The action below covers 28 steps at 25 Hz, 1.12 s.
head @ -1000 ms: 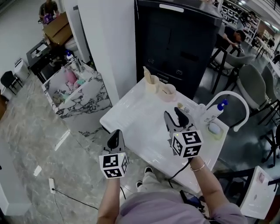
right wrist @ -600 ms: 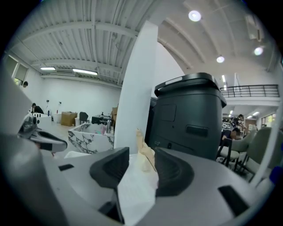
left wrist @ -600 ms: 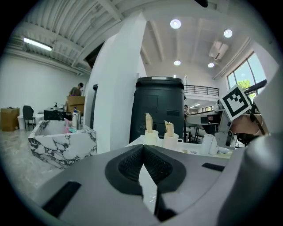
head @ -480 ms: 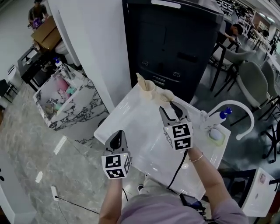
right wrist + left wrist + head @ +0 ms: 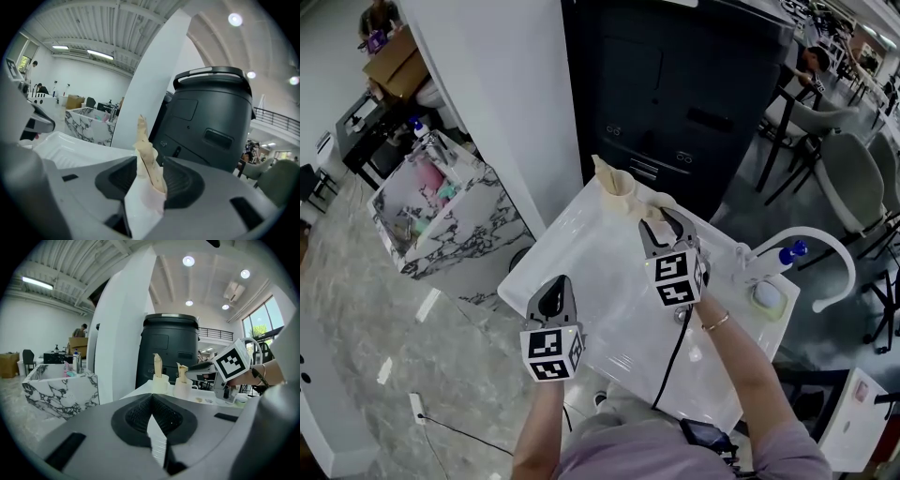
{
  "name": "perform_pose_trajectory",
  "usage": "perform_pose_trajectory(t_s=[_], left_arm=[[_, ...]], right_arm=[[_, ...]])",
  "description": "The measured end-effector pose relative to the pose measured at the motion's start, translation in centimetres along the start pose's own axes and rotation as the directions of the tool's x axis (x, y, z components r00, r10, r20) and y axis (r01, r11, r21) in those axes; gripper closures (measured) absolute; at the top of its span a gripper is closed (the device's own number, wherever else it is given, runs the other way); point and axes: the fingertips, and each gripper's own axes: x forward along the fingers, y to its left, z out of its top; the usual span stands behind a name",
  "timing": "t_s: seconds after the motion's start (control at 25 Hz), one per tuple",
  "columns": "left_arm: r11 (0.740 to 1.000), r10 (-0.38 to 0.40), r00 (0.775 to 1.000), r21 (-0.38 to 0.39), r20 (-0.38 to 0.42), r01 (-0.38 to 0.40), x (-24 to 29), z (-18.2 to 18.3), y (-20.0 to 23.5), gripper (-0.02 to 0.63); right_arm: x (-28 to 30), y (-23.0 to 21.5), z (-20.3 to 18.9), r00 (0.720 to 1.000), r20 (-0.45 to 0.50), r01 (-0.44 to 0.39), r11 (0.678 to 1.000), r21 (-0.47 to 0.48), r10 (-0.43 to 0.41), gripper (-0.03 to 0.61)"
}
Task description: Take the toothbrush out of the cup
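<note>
Bright, even indoor light comes from round ceiling lamps (image 5: 188,260) above the tall dark grey cabinet (image 5: 168,348) and from a window (image 5: 260,319) to its right, laying pale glare on the glossy white worktop (image 5: 581,262) in front of the cabinet and casting only faint shadows. Both gripper views bulge like a fisheye, bending straight lines beside the cabinet and turning black at the corners, with a soft, blurred foreground below it. The head view is sharper but dimmer, and the cabinet's front is almost black.
</note>
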Motion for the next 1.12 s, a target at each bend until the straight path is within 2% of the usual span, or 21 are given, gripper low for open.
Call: perform_pose_trajectory(t_s=[0.16, 0.32, 0.48, 0.68, 0.88, 1.12], left_arm=[[1.0, 0.01, 1.0, -0.002, -0.01, -0.01, 0.4, -0.4, 0.2, 0.614], [1.0, 0.024, 1.0, -0.003, -0.018, -0.024, 0.2, -0.8, 0.6, 0.614], [0.999, 0.037, 0.999, -0.003, -0.021, -0.037, -0.1, -0.9, 0.9, 0.614], [0.999, 0.041, 0.999, 0.0, -0.018, -0.041, -0.4, -0.7, 0.8, 0.614], [0.999, 0.049, 0.999, 0.008, -0.002, -0.049, -0.4, 0.0, 0.6, 0.614], [0.997, 0.075, 0.997, -0.003, 0.019, -0.075, -1.0, 0.8, 0.9, 0.614]], right_arm=[[1.5, 0.0, -0.8, 1.0, -0.013, 0.007, 1.0, -0.029, -0.007, 0.421], [2.1, -0.3, -1.1, 0.999, -0.005, 0.034, 0.998, -0.043, -0.035, 0.491], [1.6, -1.3, -0.3, 0.996, 0.043, 0.078, 0.996, -0.04, -0.076, 0.562], [0.0, -1.8, 1.6, 0.987, 0.123, 0.107, 0.993, -0.047, -0.1, 0.571], [-2.5, -2.6, 4.5, 0.962, 0.233, 0.159, 0.987, -0.039, -0.146, 0.571], [-5.8, -3.6, 8.0, 0.908, 0.365, 0.227, 0.974, -0.017, -0.206, 0.571]])
